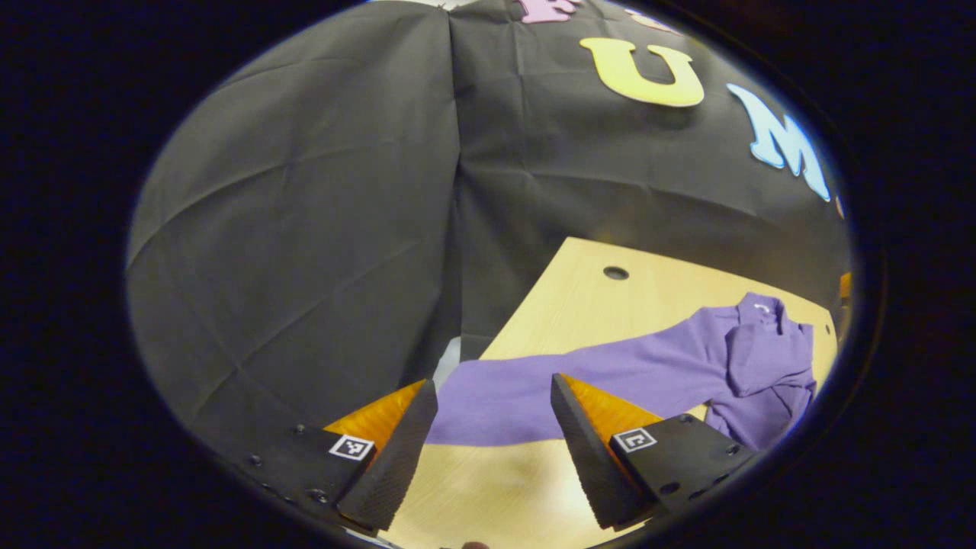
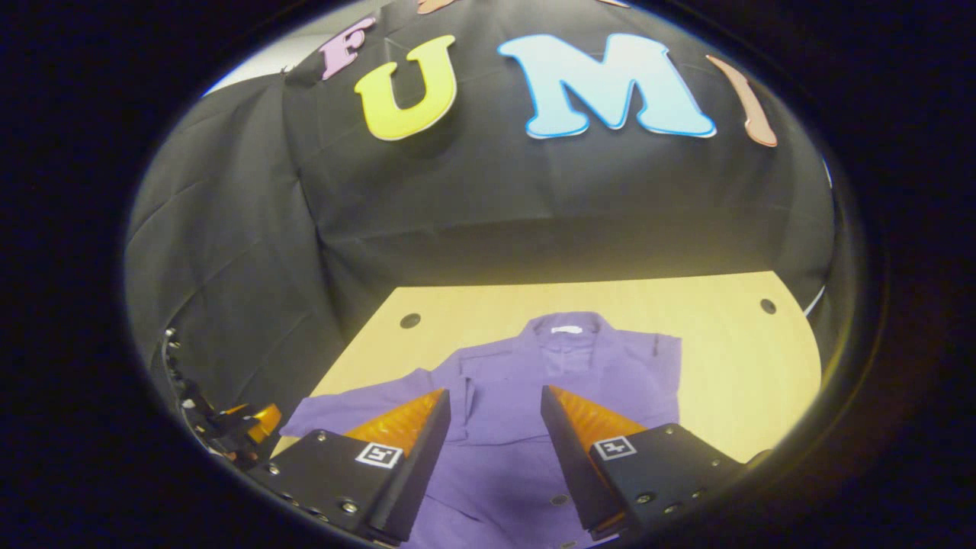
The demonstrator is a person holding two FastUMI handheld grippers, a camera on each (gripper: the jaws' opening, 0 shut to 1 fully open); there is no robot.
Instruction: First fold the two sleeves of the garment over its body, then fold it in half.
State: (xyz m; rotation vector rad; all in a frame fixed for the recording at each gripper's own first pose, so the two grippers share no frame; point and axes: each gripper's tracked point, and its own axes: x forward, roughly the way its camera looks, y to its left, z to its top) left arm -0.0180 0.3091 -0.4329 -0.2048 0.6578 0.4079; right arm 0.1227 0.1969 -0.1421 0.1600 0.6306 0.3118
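Fabric looks soft and limp: the purple garment [image 2: 526, 381] lies on the wooden surface [image 2: 732, 358], one sleeve [image 1: 579, 381] stretched outward; grip it near the cuff. Left tongs [image 1: 494, 427] hover spread above that sleeve, right tongs [image 2: 496, 442] spread above the body, both empty

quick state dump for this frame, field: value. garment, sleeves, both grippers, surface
garment: purple shirt, lying on the table, collar toward the booth wall
left sleeve: stretched out flat, not folded
right sleeve: appears already folded over the body
left gripper: open, over the sleeve's end, holding nothing
right gripper: open, above the shirt body, holding nothing
surface: light wooden table
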